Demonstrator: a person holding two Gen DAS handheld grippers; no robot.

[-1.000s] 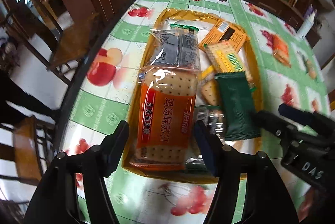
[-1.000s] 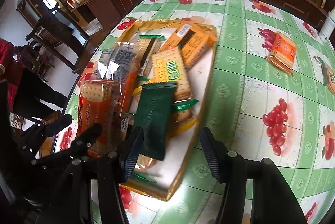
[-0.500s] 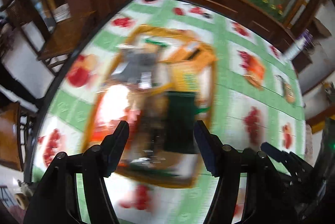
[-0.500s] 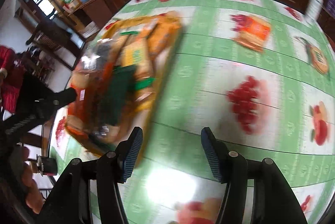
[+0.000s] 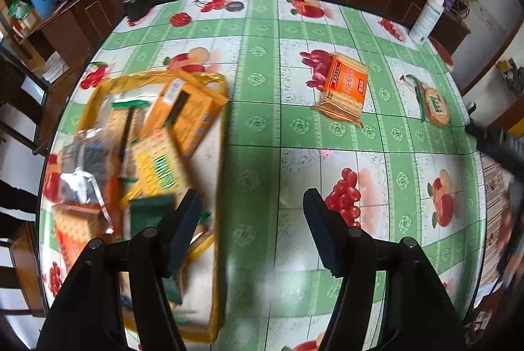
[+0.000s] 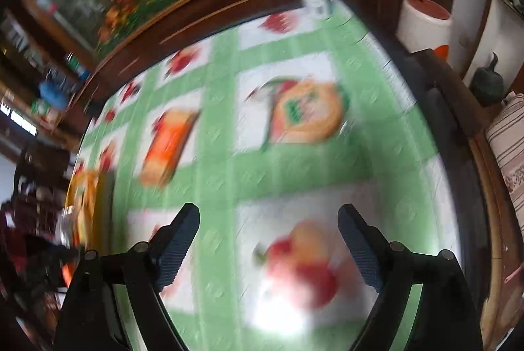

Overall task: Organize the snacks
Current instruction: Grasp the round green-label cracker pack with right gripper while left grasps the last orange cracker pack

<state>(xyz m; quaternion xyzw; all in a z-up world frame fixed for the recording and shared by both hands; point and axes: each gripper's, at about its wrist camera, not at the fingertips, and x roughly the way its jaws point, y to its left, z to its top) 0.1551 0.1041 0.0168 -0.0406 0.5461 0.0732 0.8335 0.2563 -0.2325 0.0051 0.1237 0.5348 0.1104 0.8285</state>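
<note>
Between pickups. Both tongs, left (image 5: 250, 229) and right (image 6: 268, 239), gaping wide, carrying nothing. Aiming toward orange packet (image 5: 344, 90) and round packet (image 6: 306, 111) lying loose on tabletop (image 5: 262, 121), well apart from tray (image 5: 220, 220). Next: lowering over one, squeezing.

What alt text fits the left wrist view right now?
The open, empty left claw hangs above a green fruit-print tablecloth. A yellow tray crowded with snack packets sits to its left; an orange cracker packet and a round cracker packet lie loose beyond.

Motion blur smears the tray (image 5: 220, 154) contents; round packet (image 6: 306, 111) print unreadable.
</note>
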